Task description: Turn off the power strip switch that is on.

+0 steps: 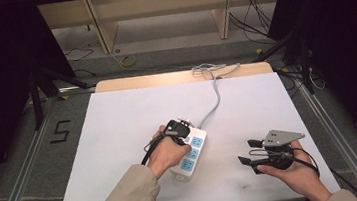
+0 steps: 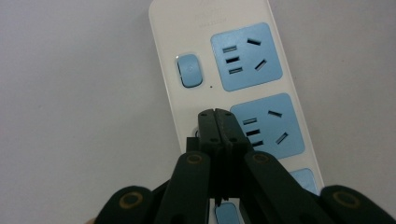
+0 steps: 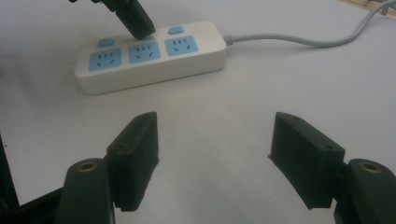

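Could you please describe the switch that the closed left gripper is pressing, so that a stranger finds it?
On the white table cover lies a white power strip with three blue sockets, each with a small blue switch. The left gripper tips cover the middle switch; the end ones stay uncovered.

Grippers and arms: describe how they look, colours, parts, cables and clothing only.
Both are black two-jaw tools. The left gripper has blocky black pads on arms with brass-ringed pivots, and a black cable trails from it. The right gripper has the same rectangular black pads and brass-ringed pivots, a grey three-cornered plate on top and a black cable. The person wears beige sleeves.
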Demonstrator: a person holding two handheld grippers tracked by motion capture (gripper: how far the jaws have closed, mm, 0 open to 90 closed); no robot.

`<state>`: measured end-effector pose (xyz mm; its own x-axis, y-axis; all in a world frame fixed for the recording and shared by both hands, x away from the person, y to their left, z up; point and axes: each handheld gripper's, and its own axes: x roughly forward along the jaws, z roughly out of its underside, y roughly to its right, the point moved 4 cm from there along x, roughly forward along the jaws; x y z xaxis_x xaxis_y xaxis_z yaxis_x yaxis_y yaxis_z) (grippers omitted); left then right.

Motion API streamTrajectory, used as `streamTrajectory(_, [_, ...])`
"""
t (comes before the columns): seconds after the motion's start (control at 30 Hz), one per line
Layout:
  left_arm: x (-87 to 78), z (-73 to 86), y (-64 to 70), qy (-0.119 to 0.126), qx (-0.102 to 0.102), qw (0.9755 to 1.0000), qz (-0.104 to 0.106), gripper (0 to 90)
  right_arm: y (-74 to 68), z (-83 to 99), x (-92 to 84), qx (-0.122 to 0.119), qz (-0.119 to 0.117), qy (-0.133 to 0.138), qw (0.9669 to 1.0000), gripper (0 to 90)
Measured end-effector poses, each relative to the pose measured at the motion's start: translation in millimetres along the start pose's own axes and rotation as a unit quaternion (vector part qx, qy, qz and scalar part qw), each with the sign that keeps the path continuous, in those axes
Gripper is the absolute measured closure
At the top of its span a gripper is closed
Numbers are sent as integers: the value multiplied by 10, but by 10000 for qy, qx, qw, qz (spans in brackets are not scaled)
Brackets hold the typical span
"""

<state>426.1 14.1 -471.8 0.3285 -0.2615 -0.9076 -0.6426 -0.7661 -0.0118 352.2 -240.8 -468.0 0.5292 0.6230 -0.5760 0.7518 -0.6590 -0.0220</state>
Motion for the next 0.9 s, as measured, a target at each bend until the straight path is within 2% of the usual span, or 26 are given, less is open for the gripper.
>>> streamTrajectory(0.03, [-19,-11,-1,79,-42,9999,54,900,0,1,-3,13,3,-3,10000,326])
streamTrajectory(0.1, [-17,-4,-2,43,-35,9999,96,900,3,2,-3,10,5,-3,10000,327])
streamTrajectory(0.57, [-21,-6,4,106,14,9999,59,900,3,1,-4,15,-1,4,10000,327])
streamTrajectory(0.9, [-80,-19,-26,304,-34,9995,71,899,6,2,-4,16,0,7,10000,327])
